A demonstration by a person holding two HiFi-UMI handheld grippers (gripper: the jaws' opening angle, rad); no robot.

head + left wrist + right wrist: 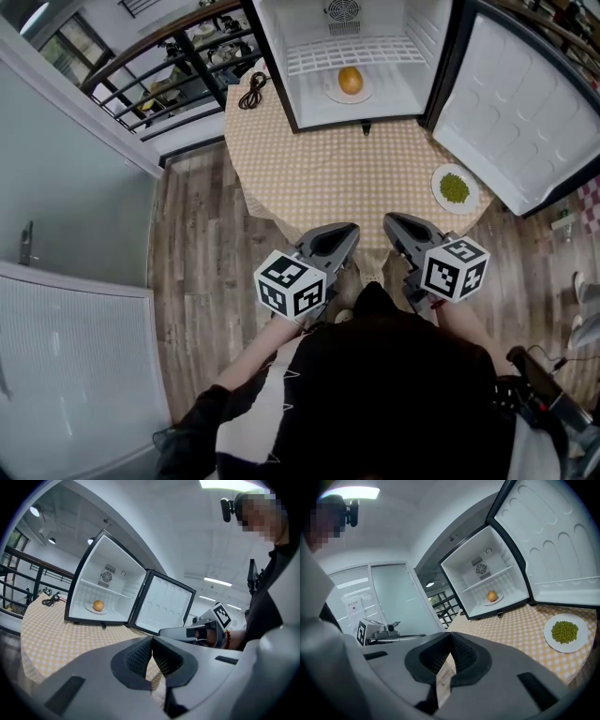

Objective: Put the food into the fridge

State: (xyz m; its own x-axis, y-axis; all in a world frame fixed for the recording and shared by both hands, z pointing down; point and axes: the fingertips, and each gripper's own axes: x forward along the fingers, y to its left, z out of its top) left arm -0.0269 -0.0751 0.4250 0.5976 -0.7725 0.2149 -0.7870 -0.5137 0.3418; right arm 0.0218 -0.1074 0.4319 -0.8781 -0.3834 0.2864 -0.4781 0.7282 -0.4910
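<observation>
Your two tools sit close in front of your body at the near edge of the worktop [328, 169]: the left hand-held gripper [345, 232] and the right hand-held gripper [394, 223] both have their pads pressed together with nothing between them. What's left to move, as far as you can judge, is the plate [439, 178] of green peas [455, 188]. It lies ahead of you and off to your right, near the worktop's right edge, just in front of the swung-open fridge door [516, 103]. It's on the right hand-held gripper's side and clearly nearer to it than to the left. The plate is round, so it has no long axis to line up with; any stretch of near rim should do, though you'd have to spread the jaws first. The fridge [272, 56] stands open straight ahead at the far side, with a round orange-brown food [351, 81] on its own dish already on the floor inside, so the peas go forward and to the left.
</observation>
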